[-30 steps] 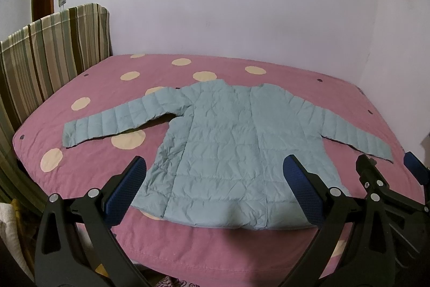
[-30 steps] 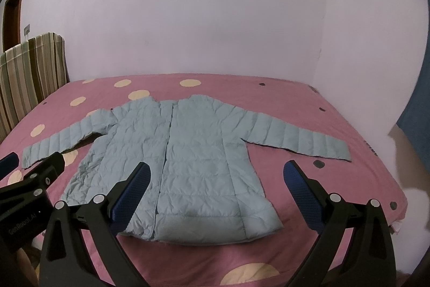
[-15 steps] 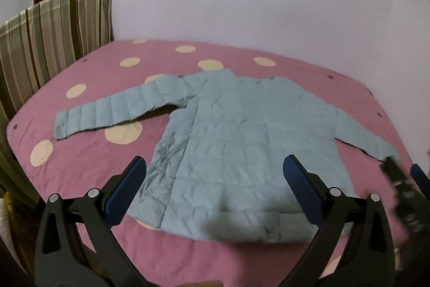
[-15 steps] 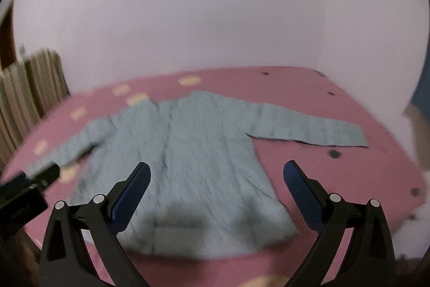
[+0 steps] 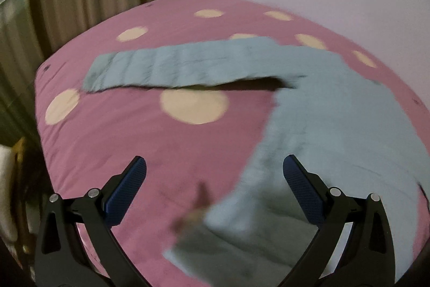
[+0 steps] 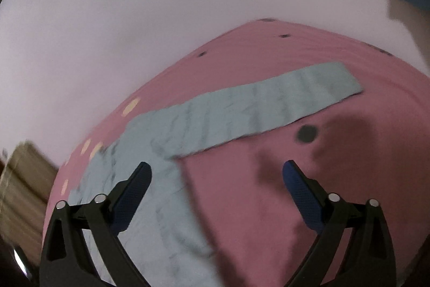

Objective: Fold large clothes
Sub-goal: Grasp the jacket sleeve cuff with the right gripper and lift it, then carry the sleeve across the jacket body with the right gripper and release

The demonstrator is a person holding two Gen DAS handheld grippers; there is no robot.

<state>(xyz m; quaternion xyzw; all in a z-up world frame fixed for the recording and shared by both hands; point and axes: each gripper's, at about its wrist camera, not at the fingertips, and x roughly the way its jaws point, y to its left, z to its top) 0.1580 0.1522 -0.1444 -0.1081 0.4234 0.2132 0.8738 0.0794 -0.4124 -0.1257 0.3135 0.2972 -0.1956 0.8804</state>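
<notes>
Though blurred, jacket (image 5: 336, 109) sleeves crosswise

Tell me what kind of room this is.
Most likely a bedroom: a large bed under a pink polka-dot cover, a striped headboard at one end, plain walls behind, and a light blue puffer jacket spread flat on it.

The left gripper (image 5: 212, 179) is hanging with jaws spread wide over the bed (image 5: 134, 147), nothing between them. The jacket (image 5: 336, 125) is lying flat right of it, one sleeve (image 5: 172, 69) stretching toward the striped headboard (image 5: 67, 18). The picture is blurring.
</notes>
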